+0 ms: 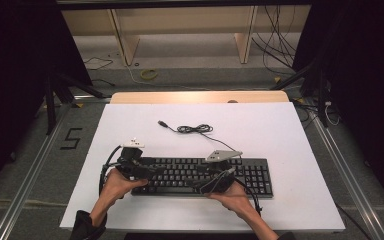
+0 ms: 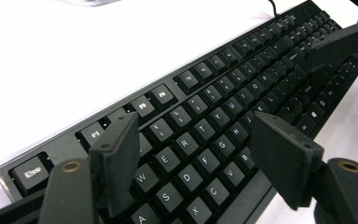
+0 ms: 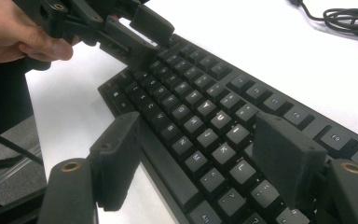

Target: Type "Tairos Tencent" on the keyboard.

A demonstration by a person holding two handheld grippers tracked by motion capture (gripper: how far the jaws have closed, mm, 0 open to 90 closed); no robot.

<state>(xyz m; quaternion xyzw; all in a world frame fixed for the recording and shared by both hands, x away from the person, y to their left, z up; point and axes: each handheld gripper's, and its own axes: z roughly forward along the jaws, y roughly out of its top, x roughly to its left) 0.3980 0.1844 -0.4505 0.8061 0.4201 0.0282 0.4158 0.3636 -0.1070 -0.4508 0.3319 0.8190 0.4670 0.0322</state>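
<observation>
A flat black plastic keyboard (image 1: 202,176) lies on the white table sheet (image 1: 280,135), near its front edge, cable (image 1: 195,129) coiled behind it. Left gripper (image 1: 152,171) hovers over the left keys — jaws apart, nothing between. Right gripper (image 1: 205,186) likewise stands open at the keyboard's front edge, gripping nothing.

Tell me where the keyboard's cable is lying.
In the high view the cable lies coiled on the white table top, just behind the keyboard and near the middle, its plug end pointing left.
</observation>
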